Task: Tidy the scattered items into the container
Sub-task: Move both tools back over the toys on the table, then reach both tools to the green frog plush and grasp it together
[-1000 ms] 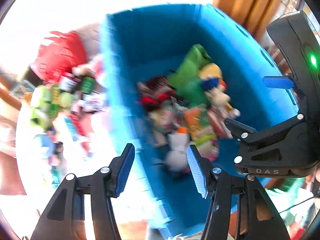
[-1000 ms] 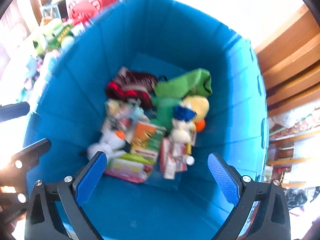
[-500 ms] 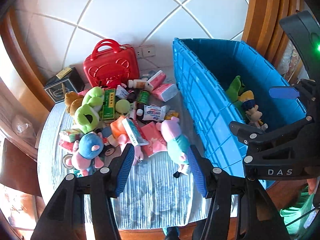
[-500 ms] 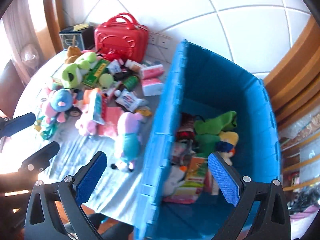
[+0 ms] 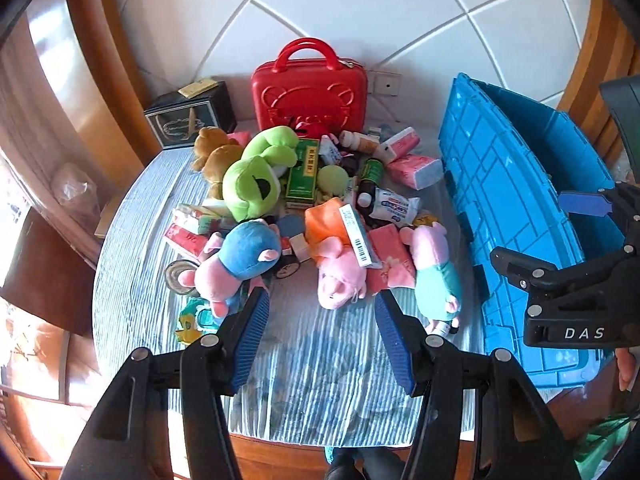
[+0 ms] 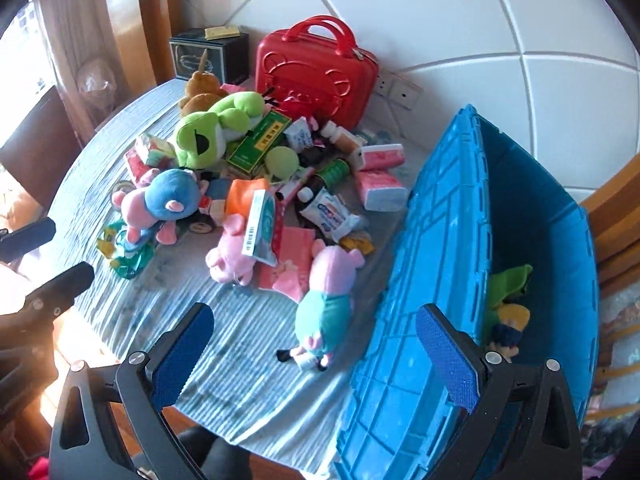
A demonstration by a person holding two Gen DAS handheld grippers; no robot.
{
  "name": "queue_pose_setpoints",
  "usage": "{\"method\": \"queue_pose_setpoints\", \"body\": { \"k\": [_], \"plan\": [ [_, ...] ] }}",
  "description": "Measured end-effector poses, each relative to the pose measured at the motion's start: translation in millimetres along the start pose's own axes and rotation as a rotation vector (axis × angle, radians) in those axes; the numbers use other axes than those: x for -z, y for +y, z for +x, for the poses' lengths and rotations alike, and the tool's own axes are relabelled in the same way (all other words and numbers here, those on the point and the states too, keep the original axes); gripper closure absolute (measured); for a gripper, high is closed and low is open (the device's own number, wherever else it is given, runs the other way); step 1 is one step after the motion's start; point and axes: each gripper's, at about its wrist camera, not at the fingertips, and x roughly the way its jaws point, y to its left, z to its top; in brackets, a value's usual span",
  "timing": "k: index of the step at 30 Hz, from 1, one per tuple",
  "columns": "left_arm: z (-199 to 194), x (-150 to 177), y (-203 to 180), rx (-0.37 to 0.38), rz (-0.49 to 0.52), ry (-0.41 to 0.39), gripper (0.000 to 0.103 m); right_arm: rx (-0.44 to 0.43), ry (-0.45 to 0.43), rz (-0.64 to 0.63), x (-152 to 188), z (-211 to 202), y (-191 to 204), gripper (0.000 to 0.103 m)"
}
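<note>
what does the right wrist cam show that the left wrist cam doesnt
Only the right wrist view looks into the blue bin: a green plush and a yellow toy lie inside. Only the left wrist view shows the right gripper side-on, open and empty, with its DAS lettering, against the bin's outer wall. Both show the open, empty left gripper, the red case, the green frog plush, the pig plush in teal and the striped cloth.

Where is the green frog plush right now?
The frog plush lies on the table's far left part of the pile, in front of the red case, between the brown bear and the green box.
</note>
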Motion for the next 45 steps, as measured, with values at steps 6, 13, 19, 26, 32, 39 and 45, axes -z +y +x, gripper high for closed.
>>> {"method": "queue_pose_setpoints", "body": {
  "k": [6, 13, 19, 26, 32, 39, 45],
  "plan": [
    [15.8, 2.3, 41.8, -0.043, -0.078, 0.011, 0.049, -0.054, 0.018, -0.027, -14.7, 32.3, 11.4, 0.001],
    [41.7, 2.5, 91.7, -0.048, -0.114, 0.029, 0.049, -0.098, 0.056, -0.038, -33.7, 67.9, 40.3, 0.001],
    [69.4, -0.8, 143.1, -0.036, -0.095, 0.007, 0.049, -0.12, 0.056, -0.011, -55.6, 93.7, 77.0, 0.001],
    [132.6, 10.1, 208.9, -0.022, -0.09, 0.02, 0.049, -0.193, 0.018, 0.101, -73.2, 125.3, 126.0, 0.0],
    [181.5, 18.0, 225.3, 0.05, -0.076, 0.071, 0.049, -0.19, 0.033, 0.163, -70.4, 159.0, 154.5, 0.0],
    [201.9, -7.4, 213.0, 0.089, -0.073, 0.064, 0.049, -0.153, 0.04, 0.194, -82.3, 179.9, 141.0, 0.0],
    [224.9, -47.1, 170.8, 0.133, -0.067, 0.04, 0.049, -0.097, -0.021, 0.225, -112.4, 183.4, 93.4, 0.001]
  ]
}}
